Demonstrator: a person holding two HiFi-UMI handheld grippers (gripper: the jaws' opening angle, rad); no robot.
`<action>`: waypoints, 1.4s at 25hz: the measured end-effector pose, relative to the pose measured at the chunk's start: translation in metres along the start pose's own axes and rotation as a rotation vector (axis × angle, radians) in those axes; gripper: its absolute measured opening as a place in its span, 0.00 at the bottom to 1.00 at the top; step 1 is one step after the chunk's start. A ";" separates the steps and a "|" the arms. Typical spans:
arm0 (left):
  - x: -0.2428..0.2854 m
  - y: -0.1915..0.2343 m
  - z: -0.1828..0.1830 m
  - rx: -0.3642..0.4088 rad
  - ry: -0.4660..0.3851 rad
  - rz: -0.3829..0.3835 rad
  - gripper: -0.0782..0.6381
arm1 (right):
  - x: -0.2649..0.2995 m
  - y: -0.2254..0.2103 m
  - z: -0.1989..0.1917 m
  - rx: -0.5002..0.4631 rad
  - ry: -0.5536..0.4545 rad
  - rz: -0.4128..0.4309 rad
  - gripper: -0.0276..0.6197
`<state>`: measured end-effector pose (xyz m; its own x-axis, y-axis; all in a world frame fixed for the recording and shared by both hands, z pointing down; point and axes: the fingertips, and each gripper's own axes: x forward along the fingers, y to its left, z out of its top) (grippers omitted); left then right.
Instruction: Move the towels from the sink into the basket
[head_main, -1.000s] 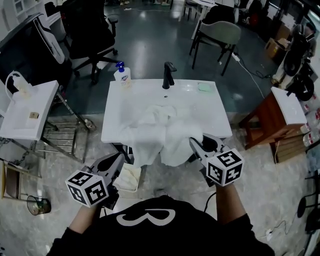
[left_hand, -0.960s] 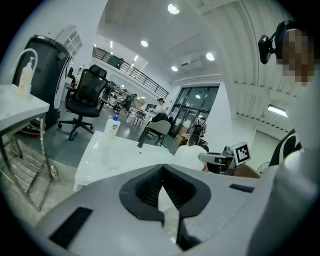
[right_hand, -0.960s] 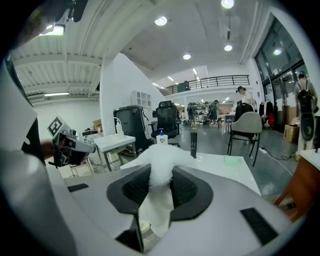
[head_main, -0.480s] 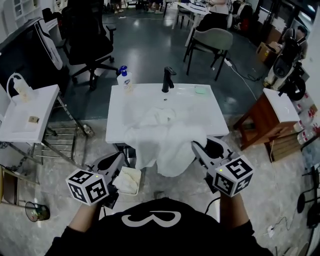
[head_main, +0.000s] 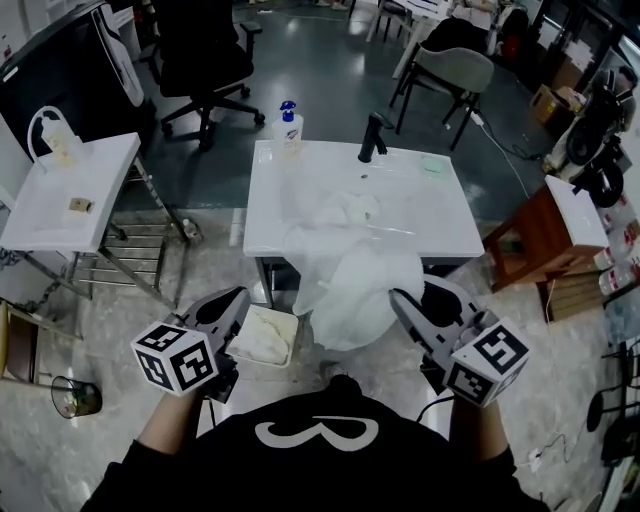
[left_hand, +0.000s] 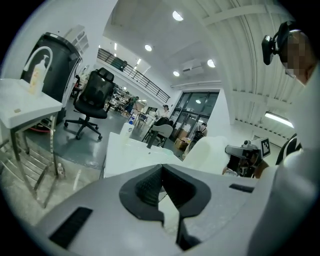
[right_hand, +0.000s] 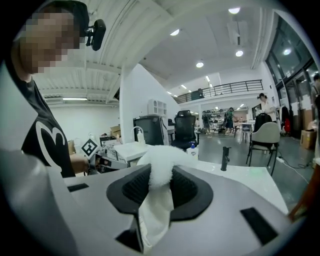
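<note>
Right hand-held gripper (head_main: 402, 298) at 4 o'clock is clenched on the white towel (head_main: 362, 290) and has dragged it further off the sink (head_main: 268, 215) front edge than a second ago. The towel's far end still lies in the basin at 12 o'clock. Left hand-held gripper (head_main: 238, 296) at 8 o'clock is clenched empty, just beside the basket (head_main: 293, 326), which holds a cream towel (head_main: 258, 340).

The white sink (head_main: 268, 205) holds crumpled towels (head_main: 345, 213), with a soap bottle (head_main: 288, 127) and black faucet (head_main: 373, 138) along its back rim.
</note>
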<state>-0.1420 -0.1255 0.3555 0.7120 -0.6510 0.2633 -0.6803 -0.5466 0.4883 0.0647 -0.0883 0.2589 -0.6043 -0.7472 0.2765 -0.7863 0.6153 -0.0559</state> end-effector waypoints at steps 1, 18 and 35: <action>-0.007 0.009 -0.001 -0.009 -0.002 0.013 0.12 | 0.006 0.008 -0.002 0.002 0.008 0.015 0.20; -0.111 0.092 -0.056 -0.145 0.008 0.206 0.12 | 0.147 0.090 -0.126 0.125 0.254 0.154 0.20; -0.144 0.128 -0.113 -0.233 0.089 0.336 0.12 | 0.276 0.106 -0.329 0.194 0.593 0.154 0.21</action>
<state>-0.3115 -0.0422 0.4743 0.4765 -0.7190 0.5059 -0.8270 -0.1712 0.5355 -0.1434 -0.1464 0.6448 -0.5822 -0.3538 0.7320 -0.7388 0.6061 -0.2947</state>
